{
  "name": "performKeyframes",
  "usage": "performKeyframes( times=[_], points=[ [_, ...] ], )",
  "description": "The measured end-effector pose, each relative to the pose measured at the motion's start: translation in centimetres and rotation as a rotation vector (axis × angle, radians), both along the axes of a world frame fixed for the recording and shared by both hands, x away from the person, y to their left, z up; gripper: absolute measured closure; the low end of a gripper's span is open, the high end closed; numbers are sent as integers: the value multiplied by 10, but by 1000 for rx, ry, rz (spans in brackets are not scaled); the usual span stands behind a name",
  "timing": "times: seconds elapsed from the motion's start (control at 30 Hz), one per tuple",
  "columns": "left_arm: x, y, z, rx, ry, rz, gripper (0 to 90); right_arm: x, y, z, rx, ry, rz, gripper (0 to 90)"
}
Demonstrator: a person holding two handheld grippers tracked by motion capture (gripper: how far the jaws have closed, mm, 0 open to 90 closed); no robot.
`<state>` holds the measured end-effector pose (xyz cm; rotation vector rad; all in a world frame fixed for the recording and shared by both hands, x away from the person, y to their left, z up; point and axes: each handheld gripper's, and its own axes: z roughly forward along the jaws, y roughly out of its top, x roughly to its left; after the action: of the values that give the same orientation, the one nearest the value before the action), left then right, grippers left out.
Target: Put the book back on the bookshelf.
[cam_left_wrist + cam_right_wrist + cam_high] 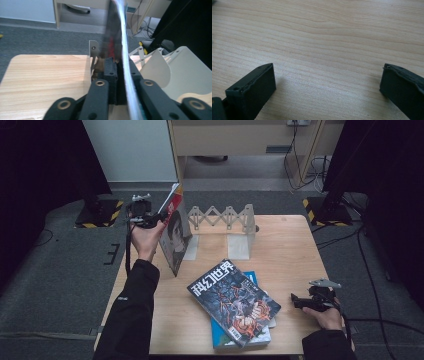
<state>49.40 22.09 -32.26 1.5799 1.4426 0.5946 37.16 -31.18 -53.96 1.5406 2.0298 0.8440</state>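
Observation:
A magazine [176,234] with a face on its cover stands upright on edge at the table's far left, beside a white folding book rack [223,218]. My left gripper [157,220] is shut on the magazine's upper spine edge. In the left gripper view both pads [110,72] clamp the thin magazine [119,37], and the rack's white plates [175,72] lie to the right. My right gripper [298,301] rests low at the table's right front, open. In the right gripper view its jaws [327,82] stand wide apart over bare wood with nothing between them.
Two more magazines are stacked near the front middle, a dark science-fiction one [234,301] on a blue one [220,335]. The wooden table [285,250] has bare room at the right and back right. Grey carpet, cables and dark stands surround it.

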Motion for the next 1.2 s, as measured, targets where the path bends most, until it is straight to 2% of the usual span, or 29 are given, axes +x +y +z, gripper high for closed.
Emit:
performKeyframes(
  times=[0.07, 0.17, 0.27, 0.4, 0.53, 0.63, 0.8, 0.9, 1.07, 1.13, 1.2],
  points=[
    [-1, -3, 0, 26, -17, 20, 860, 0, 0, 0, 0, 0, 1, 4],
    [-2, -5, -2, 18, -44, 57, 863, 0, 0, 0, 0, 0, 2, 4],
    [-1, -8, -1, 42, -62, 71, 864, 0, 0, 0, 0, 0, 1, 4],
    [-1, -11, 1, 93, -91, 89, 864, 0, 0, 0, -1, 1, 4, 4],
    [-3, -12, 5, 145, -101, 95, 864, 0, 0, 0, -3, -1, 5, 3],
    [-3, -11, 3, 169, -107, 94, 864, 1, 0, 0, -3, -1, 5, 4],
    [-4, -13, -4, 181, -106, 90, 864, 1, 0, 0, -3, -1, 5, 3],
    [-6, -12, -4, 194, -109, 90, 863, 1, 1, 0, -3, -1, 5, 4],
    [-6, -7, -5, 188, -115, 75, 856, 1, 0, 0, -5, -2, 6, 3],
    [-7, -6, -5, 190, -135, 69, 829, 1, 0, 0, -5, -2, 7, 3],
    [-8, -5, -4, 173, -142, 55, 765, 1, 0, 0, -4, -2, 6, 4]
  ],
)
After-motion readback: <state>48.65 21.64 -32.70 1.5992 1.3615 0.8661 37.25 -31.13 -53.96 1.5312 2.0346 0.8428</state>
